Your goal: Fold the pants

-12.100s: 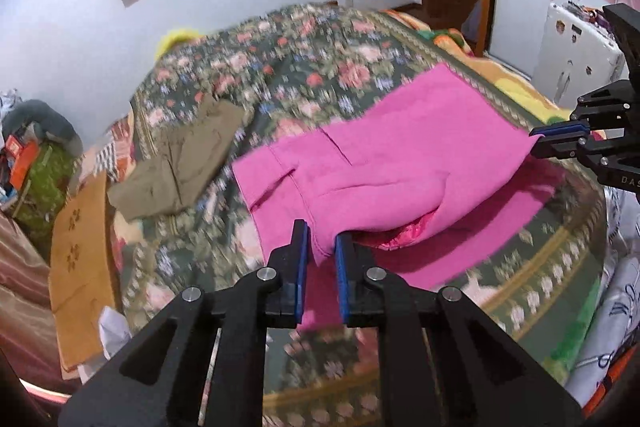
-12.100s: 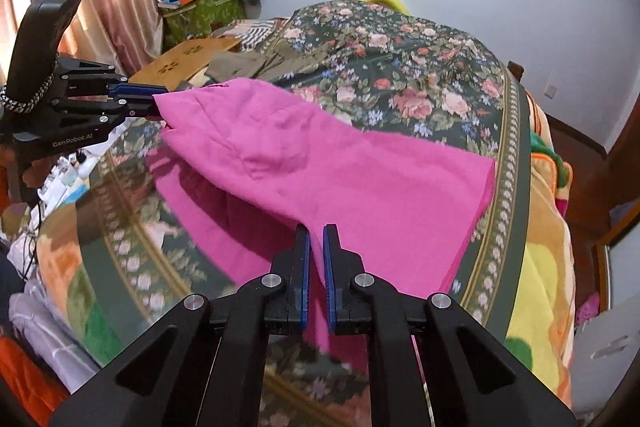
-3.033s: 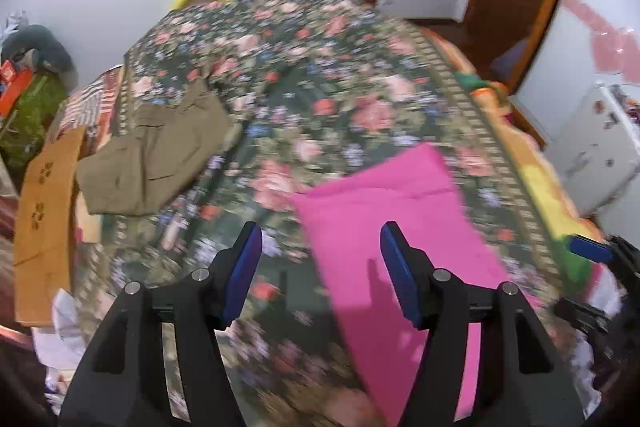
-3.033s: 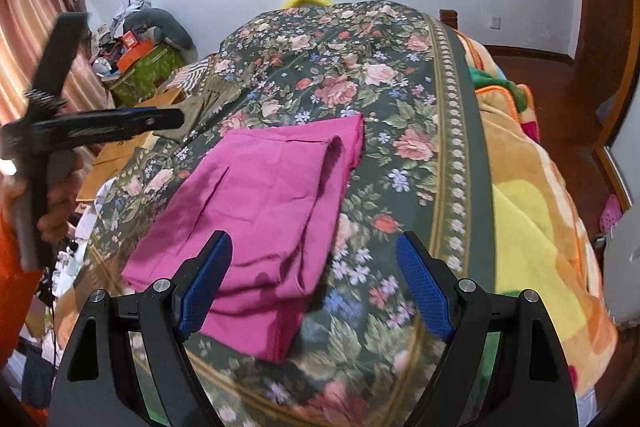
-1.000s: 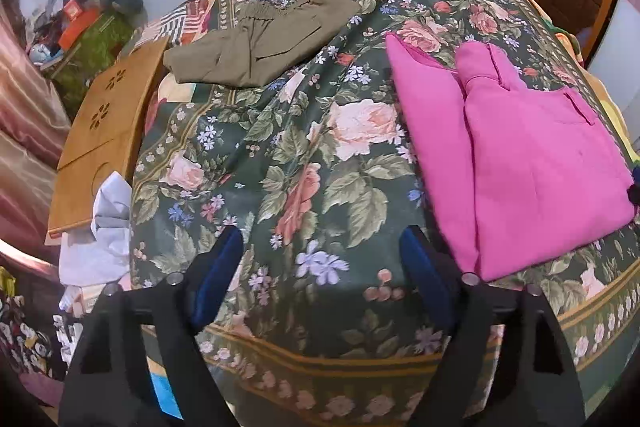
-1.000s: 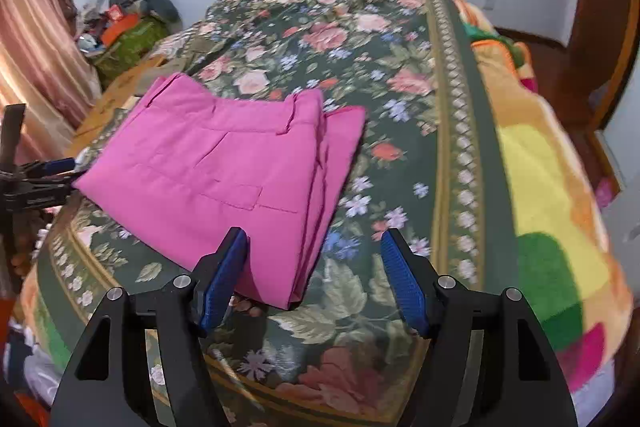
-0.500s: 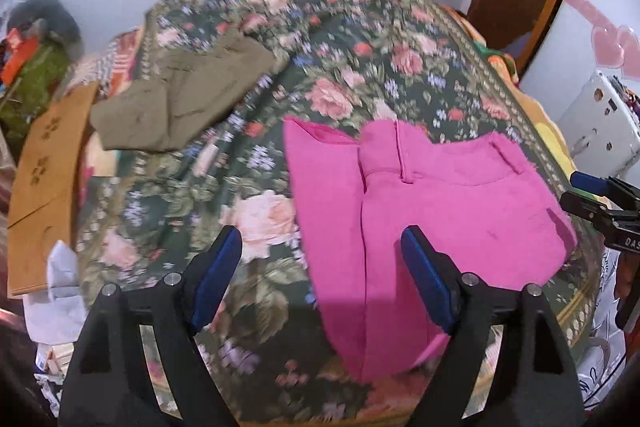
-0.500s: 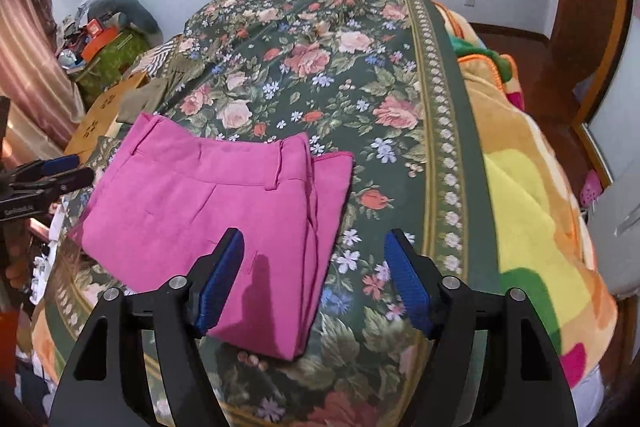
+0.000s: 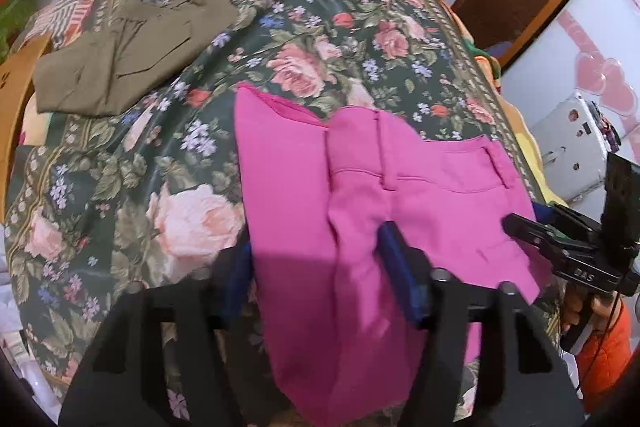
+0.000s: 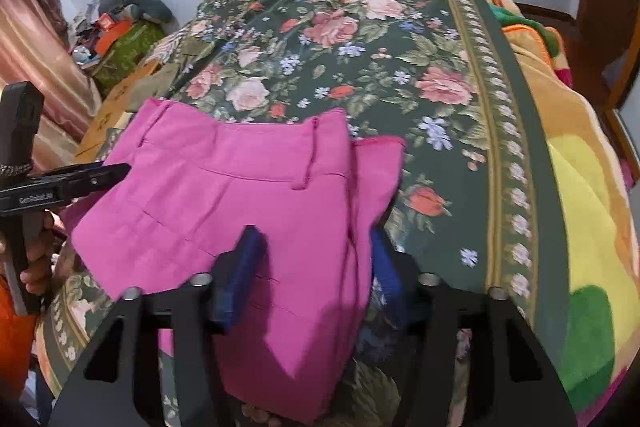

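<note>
**Both claws closing over the folded pants**

The bed [image 9: 304, 39] fills the room under its floral cover; pink pants [image 9: 360, 211] lie folded near its foot edge; olive pants [image 9: 128, 55] sit well apart; the left claw [image 9: 316, 275] and right claw [image 10: 310, 267] each straddle pink cloth, jaws closing, pads not yet pinching.

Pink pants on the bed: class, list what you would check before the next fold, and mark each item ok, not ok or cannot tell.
1. Pink pants lie flat on the floral bedspread: ok.
2. Cloth between the closing left gripper jaws: ok.
3. Cloth between the closing right gripper jaws: ok.
4. Pads already pressing the cloth: cannot tell.
5. Olive garment lies apart from the pants: ok.
</note>
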`<control>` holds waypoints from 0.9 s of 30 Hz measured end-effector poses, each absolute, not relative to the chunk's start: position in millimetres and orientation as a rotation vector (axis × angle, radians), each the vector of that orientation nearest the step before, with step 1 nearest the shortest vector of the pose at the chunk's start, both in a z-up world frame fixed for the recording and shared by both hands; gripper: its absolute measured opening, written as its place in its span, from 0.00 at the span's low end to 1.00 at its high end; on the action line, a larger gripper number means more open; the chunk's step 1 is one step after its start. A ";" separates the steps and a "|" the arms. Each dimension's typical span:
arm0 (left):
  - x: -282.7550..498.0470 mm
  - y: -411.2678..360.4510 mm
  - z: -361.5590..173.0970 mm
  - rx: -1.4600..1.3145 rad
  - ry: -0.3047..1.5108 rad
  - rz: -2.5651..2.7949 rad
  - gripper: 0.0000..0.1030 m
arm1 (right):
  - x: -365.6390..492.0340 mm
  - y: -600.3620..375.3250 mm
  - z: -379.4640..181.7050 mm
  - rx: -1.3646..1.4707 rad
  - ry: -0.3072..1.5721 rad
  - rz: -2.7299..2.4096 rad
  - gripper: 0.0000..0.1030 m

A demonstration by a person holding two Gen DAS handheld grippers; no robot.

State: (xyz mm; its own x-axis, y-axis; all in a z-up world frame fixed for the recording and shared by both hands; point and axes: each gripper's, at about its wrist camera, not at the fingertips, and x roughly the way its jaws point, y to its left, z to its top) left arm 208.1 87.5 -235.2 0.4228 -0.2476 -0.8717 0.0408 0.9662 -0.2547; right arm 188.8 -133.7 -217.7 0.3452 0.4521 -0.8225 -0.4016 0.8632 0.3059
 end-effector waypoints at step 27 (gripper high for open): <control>191.4 110.5 -153.7 -0.114 0.893 -0.095 0.09 | 211.4 -84.9 -129.9 -0.008 0.842 0.624 0.10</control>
